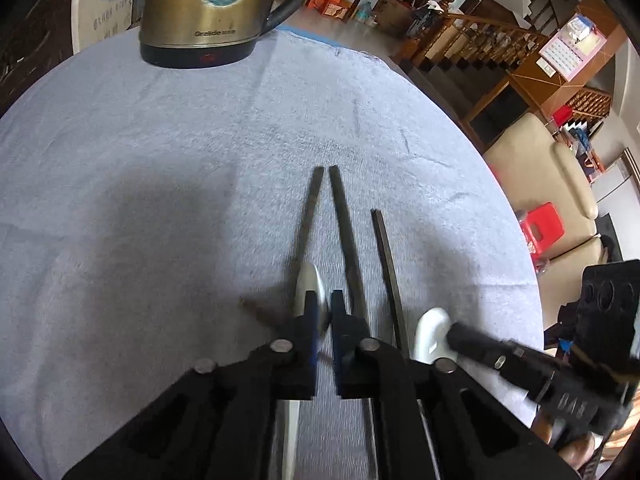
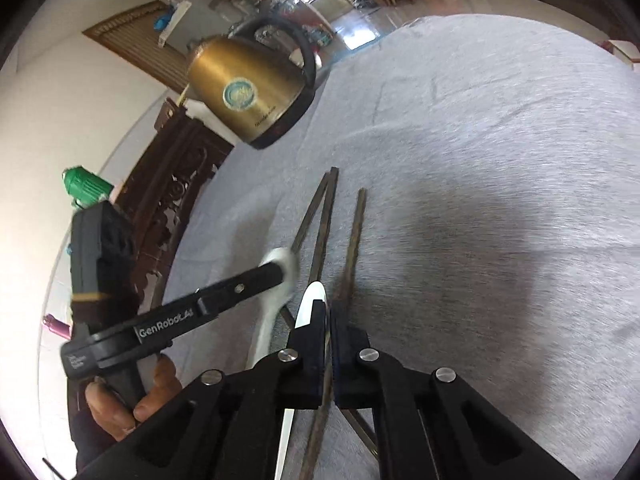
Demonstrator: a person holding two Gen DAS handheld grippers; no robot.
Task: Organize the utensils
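Three dark chopsticks (image 1: 344, 220) lie side by side on the grey cloth, also seen as chopsticks (image 2: 354, 236) in the right wrist view. My left gripper (image 1: 324, 300) is shut on the rim of a silver spoon (image 1: 312, 286), whose handle runs back under the jaws. Just to its right, my right gripper (image 1: 452, 330) is at a second pale spoon (image 1: 430, 332). In the right wrist view, my right gripper (image 2: 328, 312) is shut on that spoon (image 2: 312, 300), with a chopstick lying beneath the jaws. The left gripper (image 2: 280, 272) shows there with its spoon (image 2: 288, 266).
A brass-coloured electric kettle (image 1: 196, 12) stands at the far edge of the round cloth-covered table (image 1: 140, 168). The table's edge curves close on the right, with a sofa and red stool beyond. A carved wooden chair back (image 2: 172, 200) stands beside the table, and a hand (image 2: 132, 400) holds the left gripper.
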